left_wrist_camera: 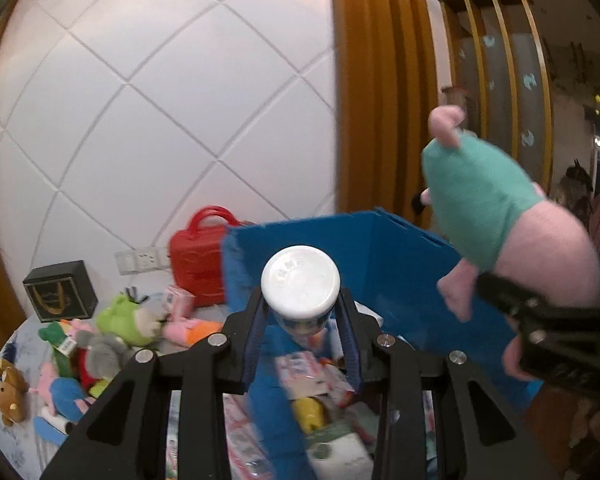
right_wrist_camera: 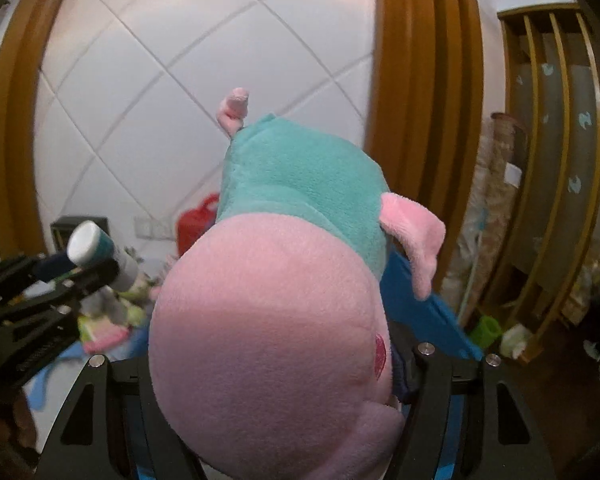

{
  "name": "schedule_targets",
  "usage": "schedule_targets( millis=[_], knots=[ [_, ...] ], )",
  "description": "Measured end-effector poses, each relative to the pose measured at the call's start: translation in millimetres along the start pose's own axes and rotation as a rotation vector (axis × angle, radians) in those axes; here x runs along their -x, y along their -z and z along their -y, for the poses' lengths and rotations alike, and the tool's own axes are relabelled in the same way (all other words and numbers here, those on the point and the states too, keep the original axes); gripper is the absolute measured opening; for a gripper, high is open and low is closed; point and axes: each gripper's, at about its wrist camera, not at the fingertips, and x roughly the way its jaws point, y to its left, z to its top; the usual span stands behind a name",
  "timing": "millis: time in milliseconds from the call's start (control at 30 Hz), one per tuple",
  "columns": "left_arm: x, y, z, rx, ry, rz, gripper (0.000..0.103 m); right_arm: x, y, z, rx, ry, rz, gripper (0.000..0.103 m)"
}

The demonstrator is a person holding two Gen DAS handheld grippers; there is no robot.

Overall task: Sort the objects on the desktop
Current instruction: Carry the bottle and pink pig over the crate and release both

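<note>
In the left wrist view my left gripper (left_wrist_camera: 300, 314) is shut on a small bottle with a white cap (left_wrist_camera: 300, 282), cap facing the camera, held over the open blue box (left_wrist_camera: 380, 248). Several packets and a yellow item lie inside the box. At the right my right gripper (left_wrist_camera: 540, 320) carries a pink pig plush in a teal dress (left_wrist_camera: 480, 200) above the box's right wall. In the right wrist view that pig plush (right_wrist_camera: 276, 320) fills the middle, with my right gripper (right_wrist_camera: 276, 364) shut on its head. The left gripper (right_wrist_camera: 60, 276) and the bottle (right_wrist_camera: 96, 252) show at the left.
A pile of plush toys (left_wrist_camera: 112, 320) lies on the table left of the box. A red case (left_wrist_camera: 196, 256) and a black box (left_wrist_camera: 60, 292) stand against the quilted white wall. A wooden frame (left_wrist_camera: 380, 80) rises behind the blue box; a slatted screen (right_wrist_camera: 552, 160) stands at the right.
</note>
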Motion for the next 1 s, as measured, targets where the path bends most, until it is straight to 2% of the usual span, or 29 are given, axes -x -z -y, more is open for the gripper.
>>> schedule_targets(
  millis=[133, 333, 600, 767, 800, 833, 900, 933, 1000],
  knots=[
    [-21.0, 2.9, 37.9, -0.021, -0.012, -0.065, 0.033, -19.1, 18.7, 44.5, -0.014, -0.006, -0.060, 0.069],
    [-42.7, 9.9, 69.7, -0.040, -0.020, -0.140, 0.033, -42.7, 42.6, 89.6, -0.042, -0.004, -0.113, 0.070],
    [-54.9, 11.0, 90.2, -0.060, -0.025, -0.164, 0.034, -67.0, 54.4, 109.2, -0.031, -0.012, -0.172, 0.071],
    [-58.6, 12.0, 95.3, -0.060, -0.050, -0.177, 0.034, -67.5, 61.0, 112.0, -0.035, -0.007, -0.187, 0.072],
    [-58.7, 12.2, 95.5, -0.056, -0.058, -0.179, 0.040, -66.9, 61.0, 112.9, -0.034, -0.009, -0.186, 0.074],
    [-59.2, 12.8, 95.1, -0.054, -0.064, -0.184, 0.051, -64.8, 61.3, 114.1, -0.034, -0.006, -0.181, 0.081],
    [-57.5, 13.8, 94.5, -0.050, -0.064, -0.185, 0.065, -60.2, 61.4, 115.2, -0.036, 0.003, -0.168, 0.093],
    [-56.2, 14.5, 93.6, -0.048, -0.064, -0.180, 0.071, -57.3, 62.2, 115.6, -0.036, 0.002, -0.161, 0.095],
    [-53.7, 16.0, 93.9, -0.052, -0.067, -0.177, 0.075, -52.0, 64.1, 112.2, -0.034, 0.000, -0.155, 0.096]
  ],
)
